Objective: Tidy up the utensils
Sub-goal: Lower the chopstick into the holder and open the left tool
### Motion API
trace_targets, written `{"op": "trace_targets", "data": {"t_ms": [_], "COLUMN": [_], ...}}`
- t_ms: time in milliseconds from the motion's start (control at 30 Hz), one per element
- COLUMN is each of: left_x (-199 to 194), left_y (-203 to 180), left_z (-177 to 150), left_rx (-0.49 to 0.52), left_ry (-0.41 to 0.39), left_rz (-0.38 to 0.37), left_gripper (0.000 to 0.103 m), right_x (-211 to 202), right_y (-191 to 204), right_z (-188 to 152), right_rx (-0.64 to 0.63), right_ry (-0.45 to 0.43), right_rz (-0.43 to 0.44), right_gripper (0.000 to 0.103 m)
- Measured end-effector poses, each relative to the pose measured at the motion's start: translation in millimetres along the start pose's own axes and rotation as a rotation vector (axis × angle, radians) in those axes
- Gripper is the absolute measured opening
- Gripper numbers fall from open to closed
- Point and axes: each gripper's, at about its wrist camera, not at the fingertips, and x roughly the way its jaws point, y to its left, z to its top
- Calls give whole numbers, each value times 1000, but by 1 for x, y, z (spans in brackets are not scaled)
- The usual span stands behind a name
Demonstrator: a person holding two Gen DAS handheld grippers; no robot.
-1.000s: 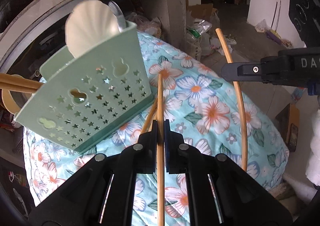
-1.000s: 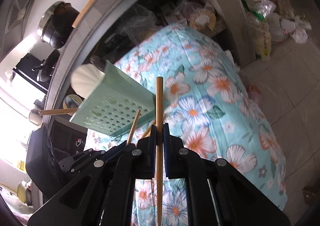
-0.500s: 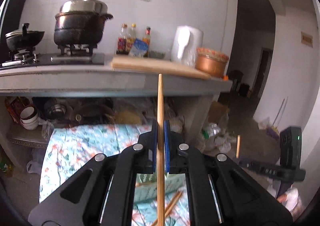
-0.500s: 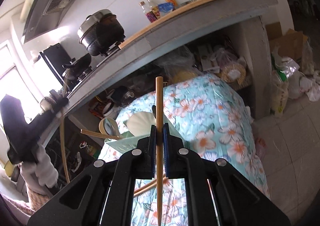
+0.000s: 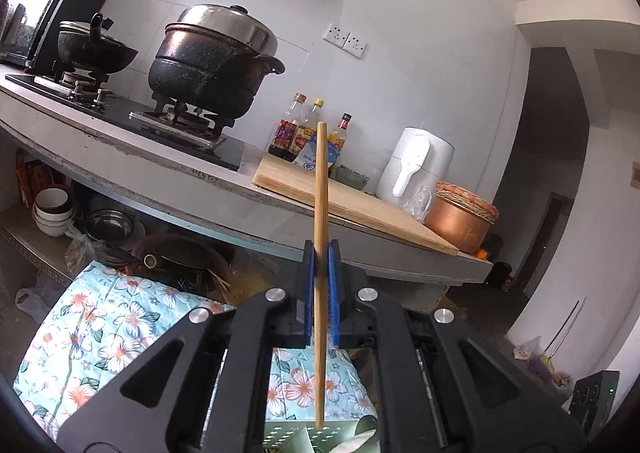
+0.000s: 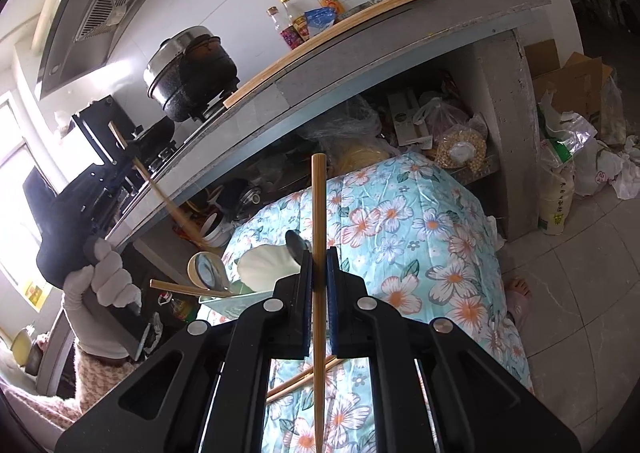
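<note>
A: We have the left gripper (image 5: 321, 253) clamped on one chopstick (image 5: 320, 213), upright, clear of the counter.

B: And the right gripper (image 6: 318, 265) pinches its own chopstick (image 6: 319, 237), likely so we can drop each into the green holder (image 6: 236, 299) on the floral cloth (image 6: 420, 221), where two more chopsticks (image 6: 296, 383) lie.

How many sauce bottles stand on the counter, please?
3, in a row behind the board: left bottle, middle bottle, right bottle; more may hide behind the chopstick.
</note>
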Motion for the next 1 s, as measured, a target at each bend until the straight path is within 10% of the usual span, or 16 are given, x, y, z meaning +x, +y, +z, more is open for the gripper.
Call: {"op": "trace_targets", "data": {"t_ms": [800, 1000], "left_x": [-29, -41], "left_y": [26, 53], "left_z": [14, 6], "left_rx": [24, 48], "left_ry": [13, 128], "left_rz": [116, 87], "left_gripper": [0, 29], "right_x": [9, 22], "right_y": [-16, -3], "right_z": [2, 1], "right_rx": [38, 27], "right_ry": [27, 48], "right_rz": [28, 36], "right_gripper": [7, 7]}}
